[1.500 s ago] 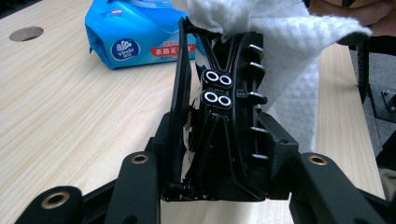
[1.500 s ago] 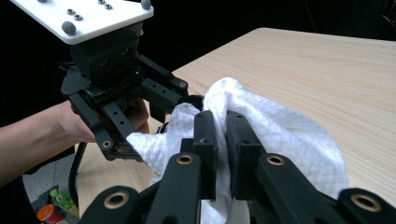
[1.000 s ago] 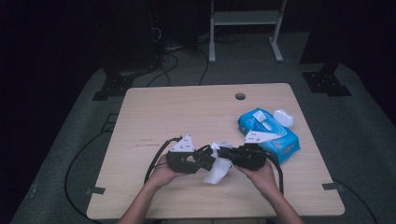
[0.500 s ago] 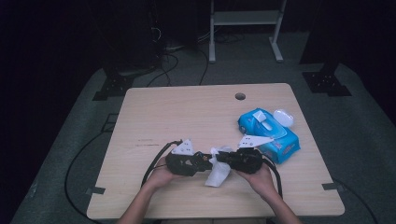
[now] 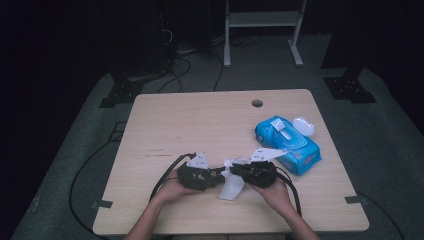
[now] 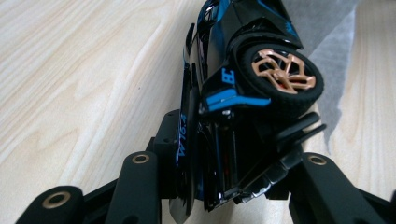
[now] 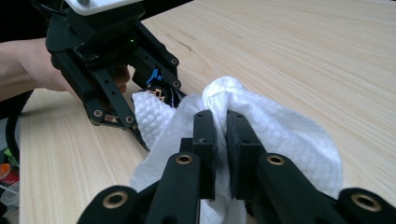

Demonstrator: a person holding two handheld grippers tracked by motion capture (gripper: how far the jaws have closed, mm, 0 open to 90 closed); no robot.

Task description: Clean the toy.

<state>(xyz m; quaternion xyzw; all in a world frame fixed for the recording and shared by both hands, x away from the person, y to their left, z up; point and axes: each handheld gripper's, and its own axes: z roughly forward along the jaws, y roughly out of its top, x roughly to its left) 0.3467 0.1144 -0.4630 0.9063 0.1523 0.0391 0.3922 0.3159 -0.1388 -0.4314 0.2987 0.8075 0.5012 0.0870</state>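
Toy car: glossy black model car with blue trim and copper wheels (image 6: pixel 243 93), clamped sideways by left gripper (image 6: pixel 224 186), long axis running away from jaws
Wipe: white textured wet wipe (image 7: pixel 280 126), pinched by right gripper (image 7: pixel 219 154), touching car
Hidden: car's front cut off

High view overhead; gripper views close, sharing table (image 5: pixel 200 120).

The toy car (image 6: pixel 243 93) is cut off at the top edge, and most of it is hidden behind the wipe (image 7: pixel 261 126).
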